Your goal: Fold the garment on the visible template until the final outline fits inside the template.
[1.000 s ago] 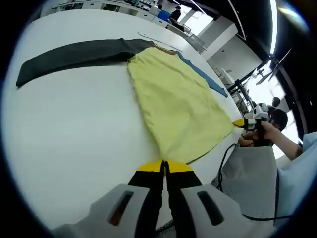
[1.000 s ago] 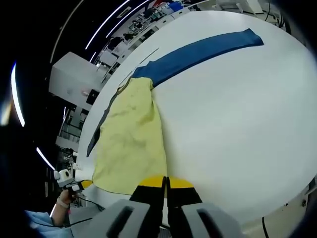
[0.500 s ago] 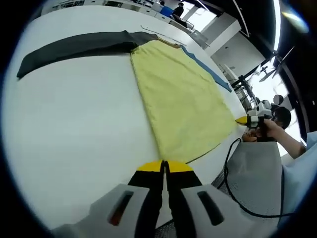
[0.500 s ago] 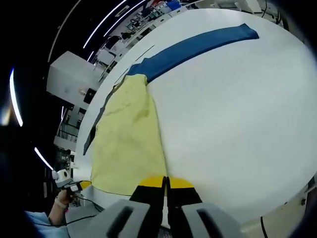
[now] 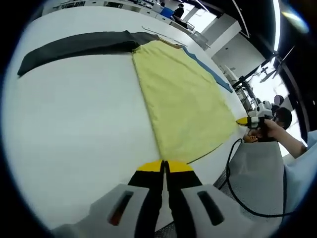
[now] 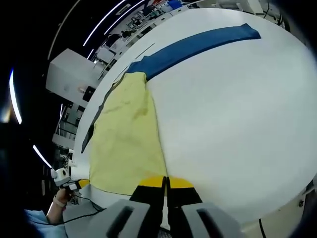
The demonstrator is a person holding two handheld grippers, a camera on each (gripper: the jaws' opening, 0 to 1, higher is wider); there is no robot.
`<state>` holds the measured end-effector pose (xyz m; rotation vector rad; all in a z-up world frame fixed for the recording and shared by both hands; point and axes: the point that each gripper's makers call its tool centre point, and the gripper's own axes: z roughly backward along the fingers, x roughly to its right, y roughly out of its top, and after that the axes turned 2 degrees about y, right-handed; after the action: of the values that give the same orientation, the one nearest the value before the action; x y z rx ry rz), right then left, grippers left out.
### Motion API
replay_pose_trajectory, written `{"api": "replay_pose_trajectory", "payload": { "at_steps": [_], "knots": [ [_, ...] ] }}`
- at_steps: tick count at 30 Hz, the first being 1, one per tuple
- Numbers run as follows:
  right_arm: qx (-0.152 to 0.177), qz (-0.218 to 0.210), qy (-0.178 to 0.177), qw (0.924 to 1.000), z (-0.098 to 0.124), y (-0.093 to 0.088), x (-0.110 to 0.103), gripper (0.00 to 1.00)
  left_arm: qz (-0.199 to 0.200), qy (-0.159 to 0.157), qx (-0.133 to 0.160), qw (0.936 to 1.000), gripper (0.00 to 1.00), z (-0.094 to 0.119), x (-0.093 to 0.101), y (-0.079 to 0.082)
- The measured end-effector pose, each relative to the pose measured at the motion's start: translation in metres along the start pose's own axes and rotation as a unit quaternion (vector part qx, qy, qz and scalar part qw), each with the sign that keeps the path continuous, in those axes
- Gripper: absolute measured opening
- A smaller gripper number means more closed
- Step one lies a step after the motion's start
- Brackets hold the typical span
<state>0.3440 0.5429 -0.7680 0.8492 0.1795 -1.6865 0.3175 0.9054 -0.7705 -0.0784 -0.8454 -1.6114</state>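
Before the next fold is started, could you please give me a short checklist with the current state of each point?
1. Left hand-held gripper closed at the garment's near hem: ok; whether it pinches cloth, cannot tell.
2. Right hand-held gripper closed at the other hem corner: ok; grip on cloth, cannot tell.
3. Yellow body lying flat on the white table: ok, only slight wrinkles.
4. Dark grey sleeve and blue sleeve spread out and visible: ok.
5. Sleeves folded in: not ok, both lie stretched outward.
6. Template outline visible around the garment: cannot tell.
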Motion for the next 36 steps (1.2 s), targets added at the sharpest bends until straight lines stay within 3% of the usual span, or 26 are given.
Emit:
{"api": "replay_pose_trajectory", "payload": {
  "at_steps": [12, 18, 22, 26, 33, 36],
  "knots": [
    [-0.002, 0.009, -0.003, 1.0, -0.001, 0.007, 0.009, 0.0, -0.014, -0.01, 0.014, 0.9997, 0.0, 0.0, 0.0, 0.001],
    [-0.007, 0.041, 0.009, 0.9991, -0.001, 0.007, 0.008, 0.02, -0.019, -0.024, 0.026, 0.9992, 0.02, 0.001, 0.002, 0.0],
    [0.005, 0.099, 0.027, 0.9947, 0.003, 0.012, -0.004, 0.25, -0.071, -0.033, 0.06, 0.9951, 0.11, 0.009, 0.006, 0.013],
    [0.034, 0.178, 0.044, 0.9824, 0.005, 0.023, -0.016, 0.47, -0.139, -0.047, 0.102, 0.9839, 0.29, 0.02, 0.016, 0.033],
    [0.048, 0.252, 0.032, 0.9661, 0.006, 0.03, -0.02, 0.78, -0.191, -0.044, 0.137, 0.9711, 0.55, 0.031, 0.027, 0.067],
    [0.063, 0.282, 0.02, 0.957, 0.006, 0.038, -0.018, 0.9, -0.204, -0.041, 0.149, 0.9667, 0.72, 0.031, 0.03, 0.078]
  ]
}}
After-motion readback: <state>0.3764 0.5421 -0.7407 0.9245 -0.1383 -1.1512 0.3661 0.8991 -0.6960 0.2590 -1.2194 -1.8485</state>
